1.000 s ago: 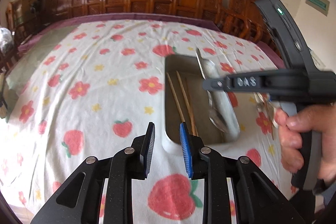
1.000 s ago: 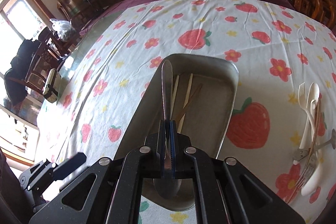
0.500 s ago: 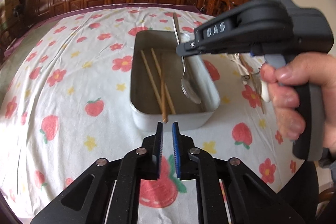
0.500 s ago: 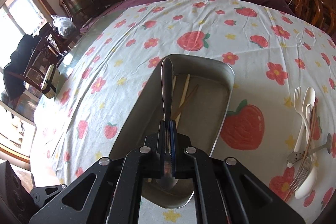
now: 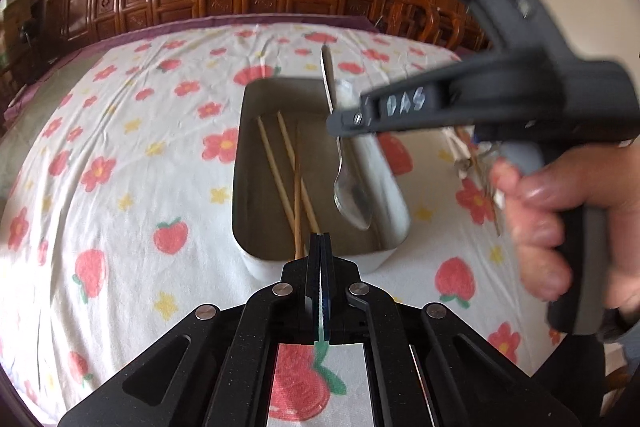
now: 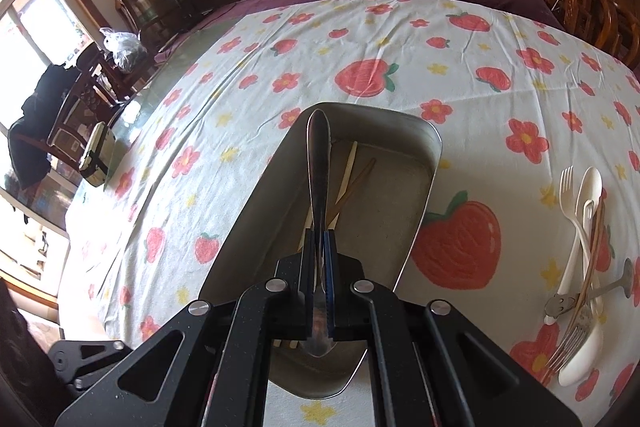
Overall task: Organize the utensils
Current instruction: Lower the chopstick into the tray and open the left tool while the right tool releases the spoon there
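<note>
spoon: we've got the metal spoon (image 5: 349,195) pinched by its handle in the right gripper (image 6: 319,247), hanging above the metal tray (image 5: 320,259), bowl end low toward the tray's near-right corner and handle tip pointing at the far rim. Our guess is it's held lengthwise so it drops in parallel to what's already there.

right gripper: fingers clamped flat on the spoon's handle around mid-length, which looks like a decent balance point for lowering it.

tray: sits toward the middle of the table (image 6: 280,39) on the strawberry tablecloth (image 5: 120,155), with a few wooden chopsticks (image 5: 294,183) lying along its left side, two of them crossing. That leaves the right half free, probably why the spoon is over there.

left gripper (image 5: 321,247): fingers pressed together on nothing, parked just in front of the tray's near rim. Looks like it's just waiting.

leftover pile: near the table's right edge there's a white plastic fork (image 6: 570,203), white spoons (image 6: 590,187), a metal fork (image 6: 568,343) and more chopsticks, all overlapping.

hard to tell: whether the spoon bowl touches the tray floor yet. In the right wrist view the gripper body covers the bowl, and the left view is motion-blurred there. The pile's exact count is a tangle too.
</note>
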{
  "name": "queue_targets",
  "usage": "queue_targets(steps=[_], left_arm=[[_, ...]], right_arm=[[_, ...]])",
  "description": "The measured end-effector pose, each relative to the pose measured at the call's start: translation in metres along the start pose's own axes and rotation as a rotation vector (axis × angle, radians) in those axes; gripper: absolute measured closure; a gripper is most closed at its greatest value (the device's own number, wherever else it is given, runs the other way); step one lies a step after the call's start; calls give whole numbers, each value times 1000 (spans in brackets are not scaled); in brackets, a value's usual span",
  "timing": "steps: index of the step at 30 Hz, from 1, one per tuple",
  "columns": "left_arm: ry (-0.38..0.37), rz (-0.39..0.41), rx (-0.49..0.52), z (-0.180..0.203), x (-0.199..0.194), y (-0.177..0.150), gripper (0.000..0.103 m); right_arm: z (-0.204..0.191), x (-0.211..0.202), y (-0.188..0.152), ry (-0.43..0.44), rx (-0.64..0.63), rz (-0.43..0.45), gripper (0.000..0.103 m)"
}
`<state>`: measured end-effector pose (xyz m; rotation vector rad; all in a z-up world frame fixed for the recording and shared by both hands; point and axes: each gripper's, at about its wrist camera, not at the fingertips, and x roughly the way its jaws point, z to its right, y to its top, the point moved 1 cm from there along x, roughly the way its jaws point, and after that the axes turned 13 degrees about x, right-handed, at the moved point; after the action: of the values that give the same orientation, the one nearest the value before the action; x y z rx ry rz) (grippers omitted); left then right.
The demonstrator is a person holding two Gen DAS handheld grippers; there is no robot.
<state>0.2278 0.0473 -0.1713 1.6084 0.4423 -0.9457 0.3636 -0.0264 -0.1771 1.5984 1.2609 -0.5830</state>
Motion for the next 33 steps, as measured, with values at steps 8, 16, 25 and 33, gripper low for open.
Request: queue_targets(steps=[8,16,25,33], left_arm=[[45,-69,69,-4,20,24,100],[42,-186,125,-6,55,27,89],[-19,-196,58,-23,73,33,99],[0,-150,51,-28,64,39,88]], right_arm=[[9,-4,5,2,11,9,98],[17,-4,9,15,15,9,98],[25,7,12,48,33,-25,98],[22,16,9,61,34,-55,94]])
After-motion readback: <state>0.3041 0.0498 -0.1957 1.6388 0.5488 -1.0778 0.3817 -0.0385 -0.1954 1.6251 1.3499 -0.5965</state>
